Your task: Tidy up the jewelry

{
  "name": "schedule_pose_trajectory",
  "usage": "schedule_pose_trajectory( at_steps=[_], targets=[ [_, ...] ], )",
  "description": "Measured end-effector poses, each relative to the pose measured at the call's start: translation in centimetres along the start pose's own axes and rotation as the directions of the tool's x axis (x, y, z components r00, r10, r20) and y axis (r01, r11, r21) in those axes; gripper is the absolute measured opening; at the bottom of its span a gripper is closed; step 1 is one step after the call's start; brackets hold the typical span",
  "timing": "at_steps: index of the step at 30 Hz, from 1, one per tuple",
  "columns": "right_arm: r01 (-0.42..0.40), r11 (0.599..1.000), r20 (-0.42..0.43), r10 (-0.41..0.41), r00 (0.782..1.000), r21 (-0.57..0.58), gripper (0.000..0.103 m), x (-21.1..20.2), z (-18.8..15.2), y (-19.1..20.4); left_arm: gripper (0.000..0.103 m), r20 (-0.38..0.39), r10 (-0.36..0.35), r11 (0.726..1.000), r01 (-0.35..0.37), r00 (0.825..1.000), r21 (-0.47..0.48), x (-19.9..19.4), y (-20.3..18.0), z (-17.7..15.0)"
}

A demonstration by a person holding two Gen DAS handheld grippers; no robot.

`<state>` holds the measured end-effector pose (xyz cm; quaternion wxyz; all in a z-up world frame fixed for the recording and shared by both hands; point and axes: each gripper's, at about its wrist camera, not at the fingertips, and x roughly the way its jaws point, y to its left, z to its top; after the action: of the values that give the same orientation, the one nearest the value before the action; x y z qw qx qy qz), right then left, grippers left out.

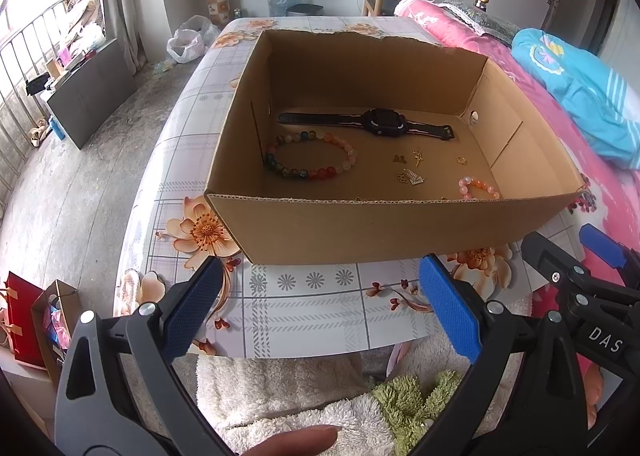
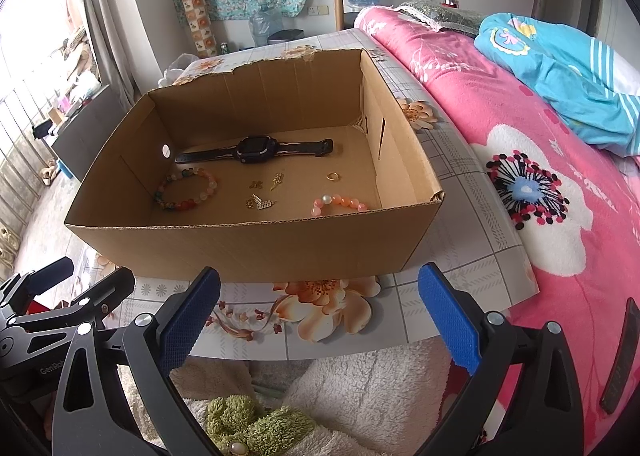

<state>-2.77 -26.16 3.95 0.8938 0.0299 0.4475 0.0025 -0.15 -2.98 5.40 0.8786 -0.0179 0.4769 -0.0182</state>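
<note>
An open cardboard box point(image 1: 360, 228) point(image 2: 240, 248) stands on the floral table. Inside lie a black watch point(image 1: 372, 121) point(image 2: 256, 149), a multicolour bead bracelet point(image 1: 312, 153) point(image 2: 186, 189), a pink bead bracelet point(image 1: 478, 187) point(image 2: 340, 203), small gold charms point(image 1: 412, 171) point(image 2: 264, 191) and a gold ring point(image 1: 462, 160) point(image 2: 333, 176). My left gripper point(image 1: 320, 308) is open and empty, in front of the box's near wall. My right gripper point(image 2: 320, 312) is open and empty, also in front of the box. Each gripper shows at the edge of the other's view.
The table point(image 1: 304, 316) has a floral cloth. A bed with a pink blanket point(image 2: 540, 175) and a blue quilt point(image 2: 560, 71) lies to the right. A white fluffy cloth with green trim point(image 2: 320, 396) lies below the grippers. Bags point(image 1: 36, 328) stand on the floor at left.
</note>
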Motion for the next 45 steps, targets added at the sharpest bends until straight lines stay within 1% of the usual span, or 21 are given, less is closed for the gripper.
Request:
schedule_pose_trajectory(
  at_steps=[25, 45],
  targets=[
    [0.001, 1.000, 0.001, -0.001, 1.000, -0.001, 0.097, 0.05, 0.01, -0.06, 0.095, -0.002, -0.001, 1.000, 0.001, 1.000, 0.000, 0.08, 0.11, 0.03],
    [0.004, 1.000, -0.002, -0.004, 1.000, 0.009, 0.097, 0.11, 0.09, -0.17, 0.095, 0.002, -0.032, 0.999, 0.032, 0.999, 0.002, -0.19, 0.09, 0.21]
  ],
)
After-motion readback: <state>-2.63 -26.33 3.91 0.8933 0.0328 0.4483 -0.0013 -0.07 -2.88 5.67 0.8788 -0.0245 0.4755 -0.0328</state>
